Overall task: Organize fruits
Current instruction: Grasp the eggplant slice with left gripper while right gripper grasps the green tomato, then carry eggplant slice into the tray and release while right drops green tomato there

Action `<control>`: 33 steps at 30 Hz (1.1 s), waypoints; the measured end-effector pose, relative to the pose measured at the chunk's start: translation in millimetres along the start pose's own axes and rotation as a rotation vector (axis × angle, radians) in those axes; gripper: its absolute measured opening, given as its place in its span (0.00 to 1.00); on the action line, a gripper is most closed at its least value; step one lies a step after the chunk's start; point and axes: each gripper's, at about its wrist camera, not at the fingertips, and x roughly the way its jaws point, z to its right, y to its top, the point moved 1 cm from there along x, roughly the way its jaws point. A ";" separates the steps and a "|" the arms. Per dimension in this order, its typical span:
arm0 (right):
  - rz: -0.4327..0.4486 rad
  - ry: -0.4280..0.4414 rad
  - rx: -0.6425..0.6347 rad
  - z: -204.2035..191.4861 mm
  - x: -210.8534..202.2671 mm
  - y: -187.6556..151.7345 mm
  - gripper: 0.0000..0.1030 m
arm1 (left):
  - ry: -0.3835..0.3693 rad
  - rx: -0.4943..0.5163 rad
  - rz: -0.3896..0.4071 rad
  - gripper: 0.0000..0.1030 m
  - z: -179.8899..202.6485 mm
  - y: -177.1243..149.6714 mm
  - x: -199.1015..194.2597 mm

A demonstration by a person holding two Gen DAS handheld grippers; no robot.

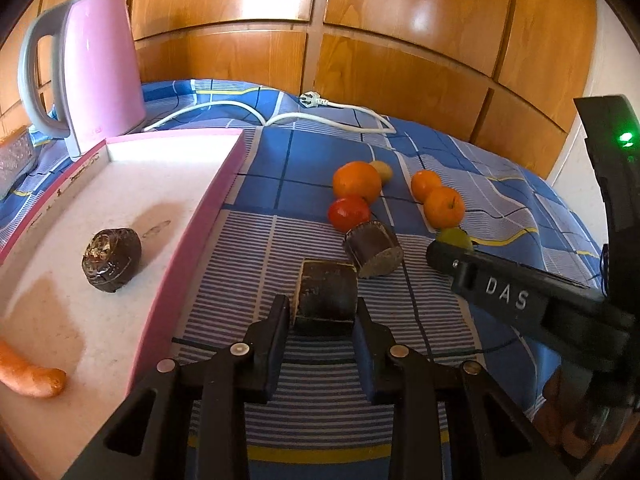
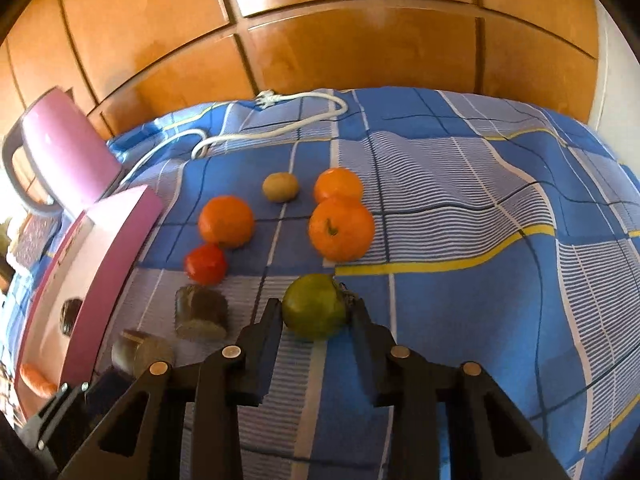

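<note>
My left gripper (image 1: 323, 307) is shut on a dark brown cut chunk (image 1: 326, 296), low over the blue checked cloth beside the pink tray (image 1: 188, 232). A second brown chunk (image 1: 373, 249) lies just ahead. In the tray lie a dark round piece (image 1: 112, 260) and a carrot (image 1: 30, 376). My right gripper (image 2: 316, 312) is shut on a green fruit (image 2: 314, 306). Ahead of it lie three oranges (image 2: 341, 228), a red tomato (image 2: 205, 264) and a small yellowish fruit (image 2: 280, 187). The right gripper also shows in the left wrist view (image 1: 436, 252).
A pink kettle (image 1: 96, 72) stands behind the tray, its white cord (image 1: 280, 116) trailing across the cloth (image 2: 480, 280). Wooden panelling (image 1: 320, 40) closes off the back. A patterned object (image 1: 16, 160) lies left of the kettle.
</note>
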 end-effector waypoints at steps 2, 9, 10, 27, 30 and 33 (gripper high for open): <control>-0.005 -0.007 -0.014 -2.1 0.0 -1.1 0.33 | 0.002 0.006 0.001 0.27 0.9 -1.1 -1.3; -0.013 -0.020 -0.021 -3.8 0.0 -4.9 0.33 | -0.013 0.007 0.003 0.26 1.0 -4.4 -9.2; -0.012 -0.024 -0.023 -4.1 -1.8 -6.3 0.33 | -0.009 0.006 0.008 0.26 0.7 -4.6 -11.1; 0.111 0.017 -0.079 -22.2 -40.2 -13.2 0.33 | 0.012 -0.023 0.151 0.26 -7.7 -3.3 -53.1; 0.139 0.047 -0.115 -32.1 -46.8 -15.1 0.33 | 0.022 -0.043 0.171 0.26 -13.3 -2.2 -58.0; 0.160 0.058 -0.163 -43.2 -51.4 -18.3 0.33 | 0.037 -0.049 0.191 0.26 -16.1 -2.0 -62.8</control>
